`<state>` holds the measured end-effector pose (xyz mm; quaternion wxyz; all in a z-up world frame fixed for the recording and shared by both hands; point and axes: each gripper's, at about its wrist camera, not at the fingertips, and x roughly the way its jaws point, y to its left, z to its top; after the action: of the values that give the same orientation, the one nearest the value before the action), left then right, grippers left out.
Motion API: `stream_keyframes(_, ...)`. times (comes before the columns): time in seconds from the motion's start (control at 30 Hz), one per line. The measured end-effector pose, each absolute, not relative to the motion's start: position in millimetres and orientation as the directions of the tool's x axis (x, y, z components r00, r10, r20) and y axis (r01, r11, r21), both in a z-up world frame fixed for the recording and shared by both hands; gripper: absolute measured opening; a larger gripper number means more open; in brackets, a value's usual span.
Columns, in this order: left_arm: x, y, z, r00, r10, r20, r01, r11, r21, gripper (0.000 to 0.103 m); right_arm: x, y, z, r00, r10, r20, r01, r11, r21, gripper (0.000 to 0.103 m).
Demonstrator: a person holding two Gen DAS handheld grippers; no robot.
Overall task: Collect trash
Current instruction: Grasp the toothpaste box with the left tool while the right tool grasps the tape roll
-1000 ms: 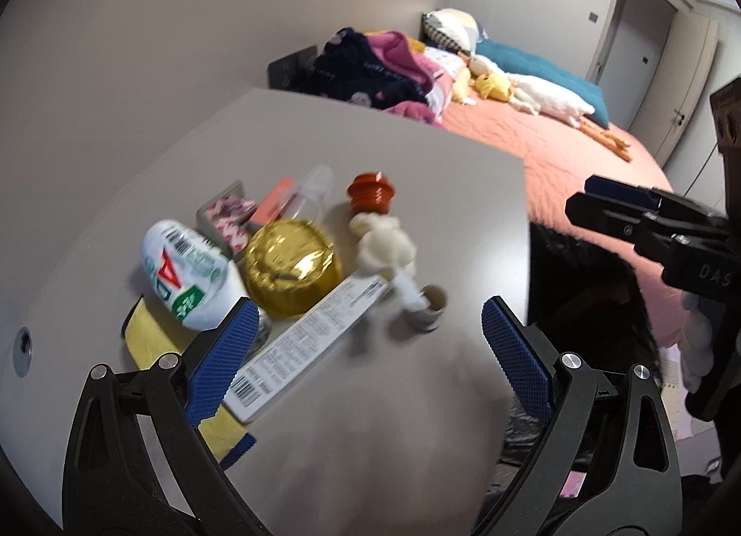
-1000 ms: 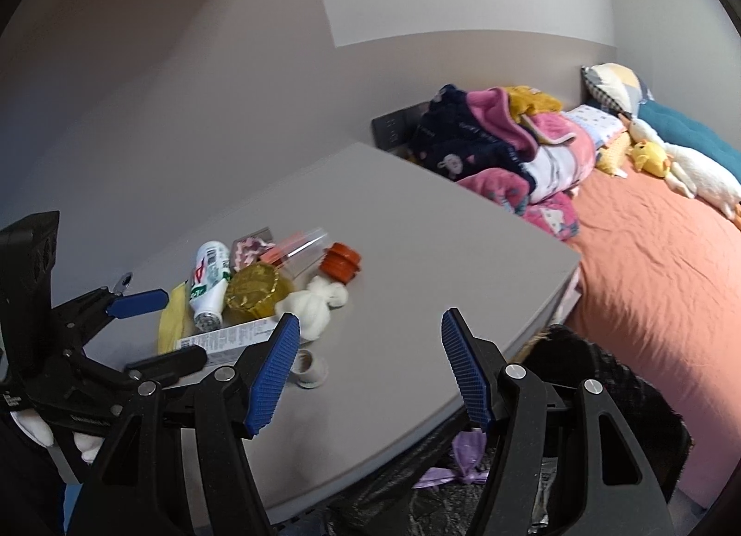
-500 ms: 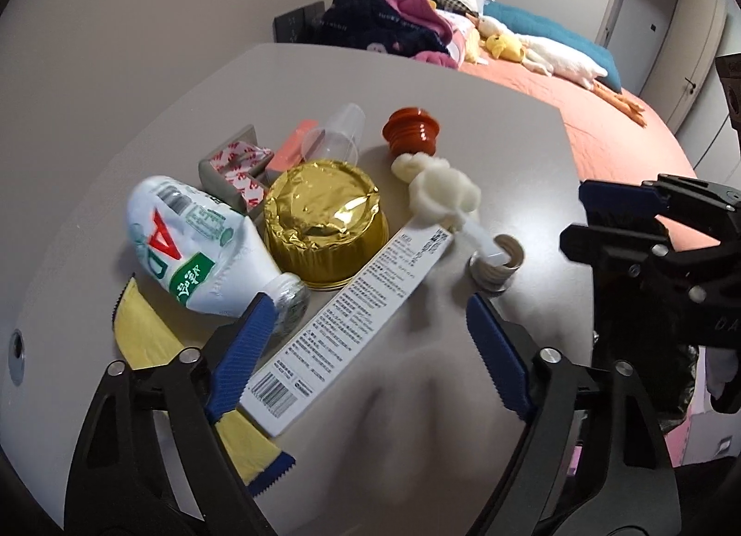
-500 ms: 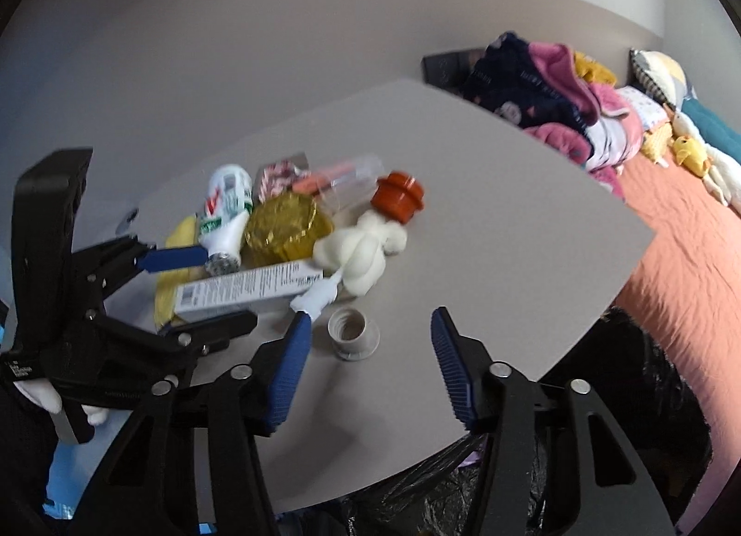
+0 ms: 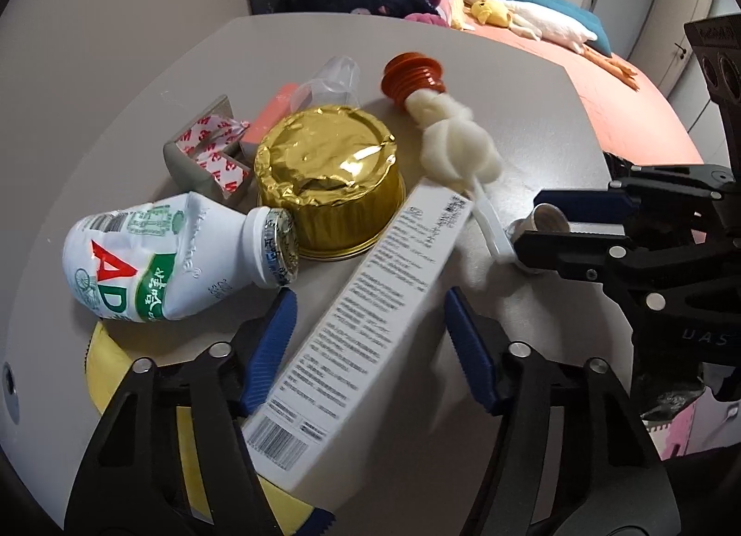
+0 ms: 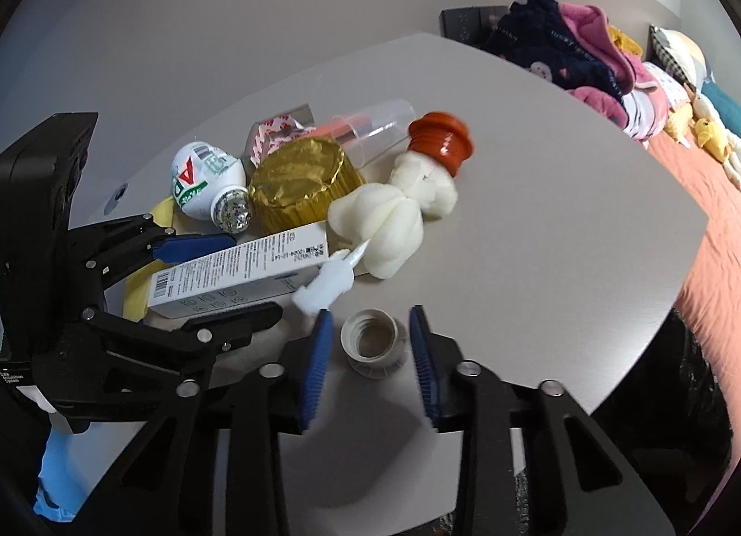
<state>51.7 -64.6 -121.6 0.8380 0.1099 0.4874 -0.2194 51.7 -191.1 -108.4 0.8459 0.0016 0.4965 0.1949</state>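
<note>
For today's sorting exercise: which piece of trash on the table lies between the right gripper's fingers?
The small white bottle cap, open side up, alone between the closing right gripper; the rest lies farther back.

Two hand-held black tongs with blue ribbed pads

Each of the tongs is built from matte black plastic arms, branched and ribbed like a frame, and is tipped by two narrow blue pads with fine cross-ridges. The left tongs (image 5: 370, 343) are fastened with round silver screw heads at the knuckles of both arms. The right tongs (image 6: 368, 353) carry the same silver screws, and pale lettering is printed on the body, seen at 3 o'clock in the left wrist view. A boxy black housing is mounted on each unit. A white glove (image 6: 41, 399) is glimpsed at 9 o'clock behind the left unit.
</note>
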Motion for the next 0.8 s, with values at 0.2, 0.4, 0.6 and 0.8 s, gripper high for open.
stream_keyframes(0.2,53,-64,-121,0.438,-0.275,-0.856,0.491,0.871,-0.029,0.050,48,-192,-110,0.427,0.345,-0.836,-0.321,0.922,0.216,0.026)
stream_keyframes(0.4,51,-68,-119,0.441,-0.297,-0.847,0.502,0.864,-0.042,0.031,44,-199,-101,0.434,0.365,-0.824,-0.314,0.918,0.242,0.026)
stream_keyframes(0.6,45,-66,-107,0.461,-0.320,-0.828,0.494,0.867,-0.060,0.028,39,-206,-88,0.456,0.379,-0.805,-0.315,0.915,0.253,0.026)
stream_keyframes(0.8,37,-69,-93,0.481,-0.330,-0.812,0.494,0.868,-0.060,0.028,30,-213,-75,0.480,0.391,-0.786,-0.319,0.912,0.258,0.026)
